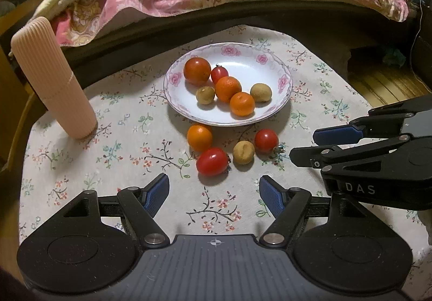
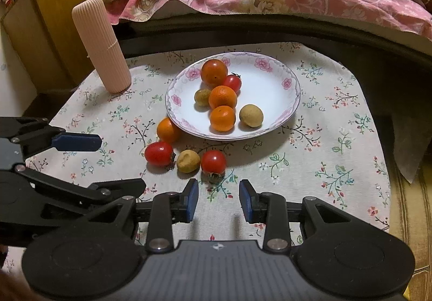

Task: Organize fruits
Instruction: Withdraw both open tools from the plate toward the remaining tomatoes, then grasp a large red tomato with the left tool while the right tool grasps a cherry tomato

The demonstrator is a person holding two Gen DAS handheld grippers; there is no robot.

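While both grippers hover low over the near edge of the desk point(image 1: 81, 155), left gripper point(image 1: 214, 194) jaws are spread wide, empty; right gripper point(image 2: 218, 199) jaws are spread too, narrower gap, empty. Plate point(image 1: 270, 57), white with pink floral rim, holds three oranges, one cherry tomato, two tan longan-like fruits. Four fruits sit loose on the cloth just near of the plate: orange point(image 1: 199, 137), oval tomato point(image 1: 212, 161), tan fruit point(image 1: 243, 152), round tomato point(image 1: 266, 140).

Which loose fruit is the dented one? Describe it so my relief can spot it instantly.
Start at the flowered plate mid-table; four fruits lie on the cloth in front of it. The dented one sits between two red tomatoes: the only tan, matte fruit there, creased on top.
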